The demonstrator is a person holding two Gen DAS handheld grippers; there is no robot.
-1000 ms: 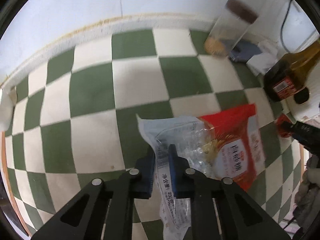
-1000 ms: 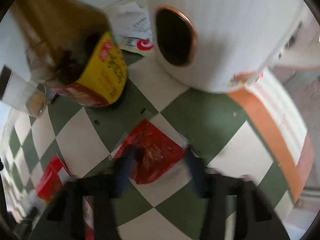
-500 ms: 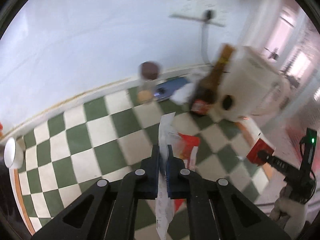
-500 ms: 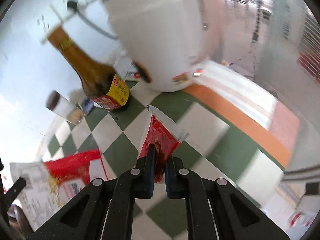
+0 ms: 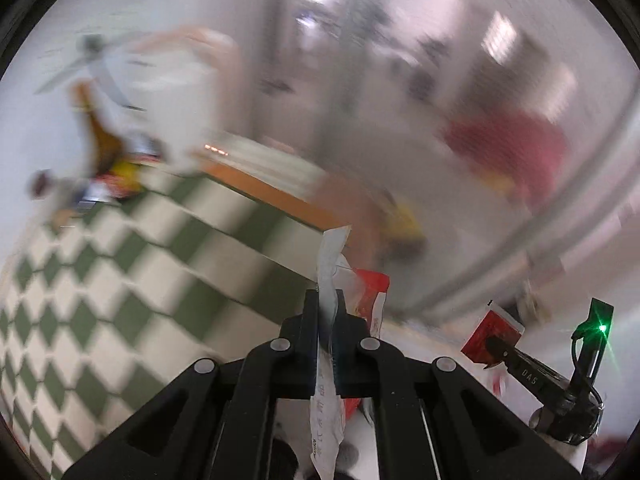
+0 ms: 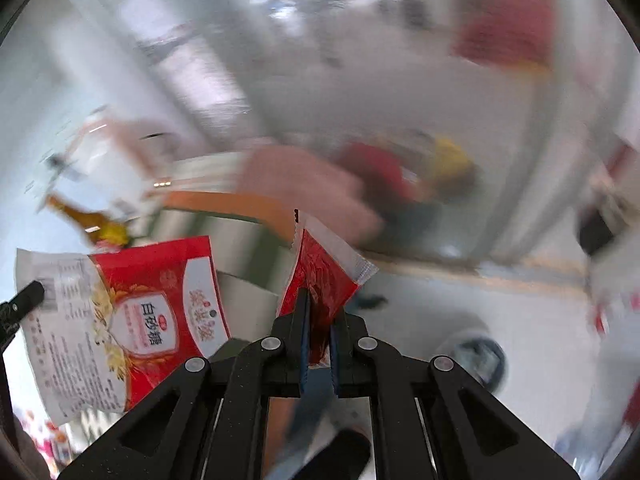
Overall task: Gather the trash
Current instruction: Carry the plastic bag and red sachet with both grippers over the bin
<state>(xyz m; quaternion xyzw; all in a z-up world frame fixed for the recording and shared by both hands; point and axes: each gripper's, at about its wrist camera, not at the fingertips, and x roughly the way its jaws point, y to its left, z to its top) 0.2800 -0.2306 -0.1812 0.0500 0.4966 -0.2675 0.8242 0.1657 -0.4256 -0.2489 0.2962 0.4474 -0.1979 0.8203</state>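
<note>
My left gripper (image 5: 328,300) is shut on a red and white sugar bag (image 5: 332,276), seen edge-on between the jaws; its printed face shows in the right wrist view (image 6: 128,316). My right gripper (image 6: 318,300) is shut on a small red sauce packet (image 6: 320,268), which also shows in the left wrist view (image 5: 494,334). Both are held in the air beyond the edge of the green-and-white checked table (image 5: 120,280). The background is motion-blurred.
A brown bottle (image 5: 104,148) and a white appliance (image 5: 176,92) stand at the far side of the table. An orange table edge (image 5: 260,192) runs across. Beyond are blurred pink, red and yellow shapes on a pale floor (image 6: 440,304).
Both grippers have swung right, away from the table toward the open room, carrying the sugar bag and the sauce packet. The jaws stay shut.
</note>
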